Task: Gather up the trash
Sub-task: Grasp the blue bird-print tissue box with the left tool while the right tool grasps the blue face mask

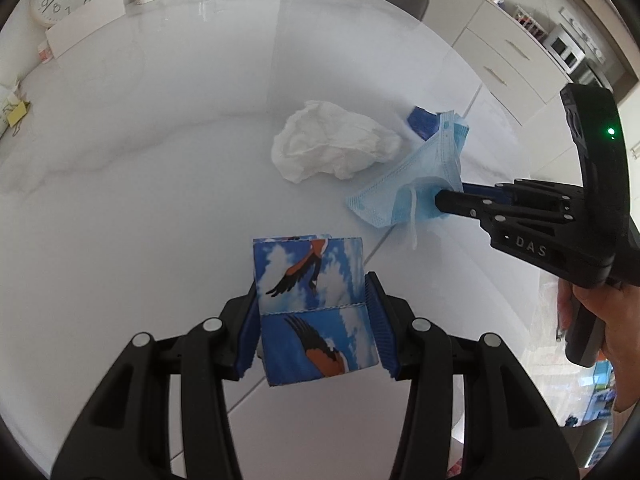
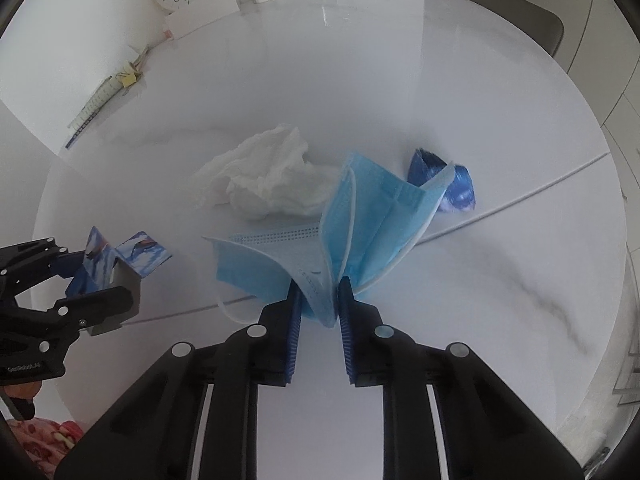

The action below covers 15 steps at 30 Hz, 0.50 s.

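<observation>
A white marbled bench (image 2: 480,128) carries the trash. The crumpled white tissue (image 2: 272,184) lies mid-bench, left of the blue face mask (image 2: 372,216), which the right gripper (image 2: 318,300) pinches between closed jaws. Near left, the left gripper (image 1: 312,312) clamps a bird-printed carton (image 1: 316,312). A small blue wrapper (image 2: 460,188) lies far right.

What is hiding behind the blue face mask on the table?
Behind the face mask sits a crumpled blue wrapper, with part of it covered by the mask's edge. The white tissue lies behind it too, to the left. Whatever is beneath the mask can't be seen.
</observation>
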Available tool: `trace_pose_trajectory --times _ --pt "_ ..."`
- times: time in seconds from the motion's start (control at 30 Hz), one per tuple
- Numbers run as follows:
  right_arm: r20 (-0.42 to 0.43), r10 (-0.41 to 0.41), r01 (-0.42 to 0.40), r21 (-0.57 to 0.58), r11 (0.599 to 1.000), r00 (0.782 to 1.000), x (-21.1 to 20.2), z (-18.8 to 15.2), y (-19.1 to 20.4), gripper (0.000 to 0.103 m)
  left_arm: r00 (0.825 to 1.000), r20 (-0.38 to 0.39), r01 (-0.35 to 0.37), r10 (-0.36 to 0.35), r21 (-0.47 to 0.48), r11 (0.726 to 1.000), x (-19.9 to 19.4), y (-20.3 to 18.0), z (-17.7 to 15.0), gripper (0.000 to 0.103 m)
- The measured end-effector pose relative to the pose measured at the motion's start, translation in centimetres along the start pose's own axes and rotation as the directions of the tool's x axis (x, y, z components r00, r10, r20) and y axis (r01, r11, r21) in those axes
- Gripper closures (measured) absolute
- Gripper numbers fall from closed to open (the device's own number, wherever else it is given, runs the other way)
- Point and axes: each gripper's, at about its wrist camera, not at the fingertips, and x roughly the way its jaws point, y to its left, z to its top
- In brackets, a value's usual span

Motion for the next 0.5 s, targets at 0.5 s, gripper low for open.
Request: trace_pose_trajectory --times 0.5 --pt "-0.042 0.003 0.002 0.109 0.994 0.999 -5.1 -11.8 -3.1 0.086 0.999 -0.034 0.045 -0.042 0.095 0.994 0.0 -6.4 -3.2 0.056"
